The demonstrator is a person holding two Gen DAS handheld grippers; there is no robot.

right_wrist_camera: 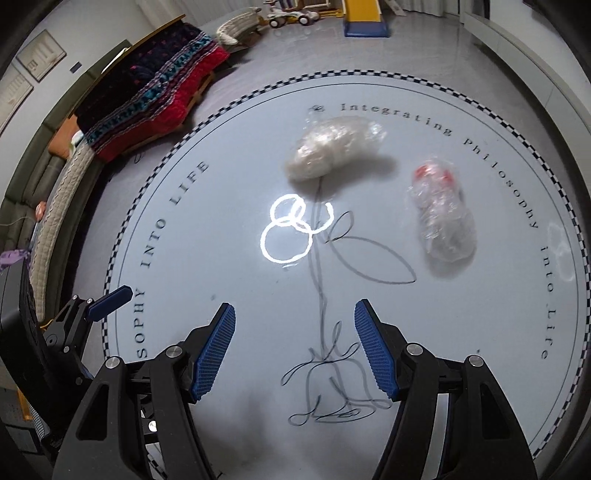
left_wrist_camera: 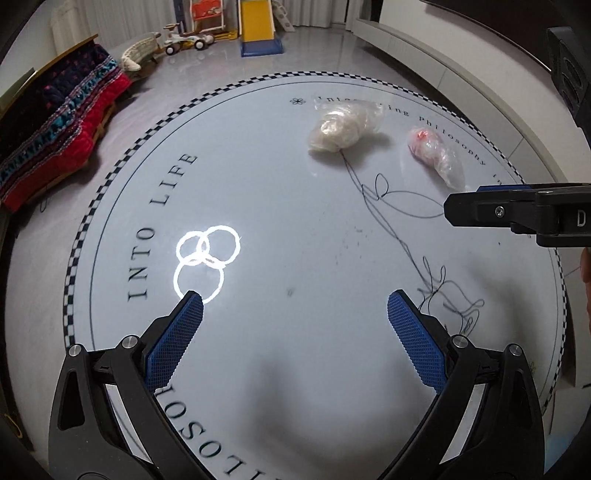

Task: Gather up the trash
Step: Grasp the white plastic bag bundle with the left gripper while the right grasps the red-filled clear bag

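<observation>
Both grippers are wide open and hold nothing. The left gripper (left_wrist_camera: pixel 295 306) and right gripper (right_wrist_camera: pixel 295 317) hover over the round table (right_wrist_camera: pixel 480 332), ready to grab. The white plastic wad (right_wrist_camera: pixel 328 147) lies at 12 o'clock, and the clear wrapper with red bits (right_wrist_camera: pixel 441 214) at 1 o'clock.

The table (right_wrist_camera: pixel 236 295) is pale grey-white, with a black and white checked border, dark letters and a thin black line drawing of a flower. The bigger bag (right_wrist_camera: pixel 332 146) is milky white and half clear. The smaller bag (right_wrist_camera: pixel 441 218) is clear with red spots inside. Both grippers (left_wrist_camera: pixel 295 306) (right_wrist_camera: pixel 294 314) are black with blue textured pads (left_wrist_camera: pixel 173 339). The blanket (right_wrist_camera: pixel 155 92) is dark navy with red marks, teal stripes and a red edge. The slide (left_wrist_camera: pixel 256 20) is yellow and blue.
</observation>
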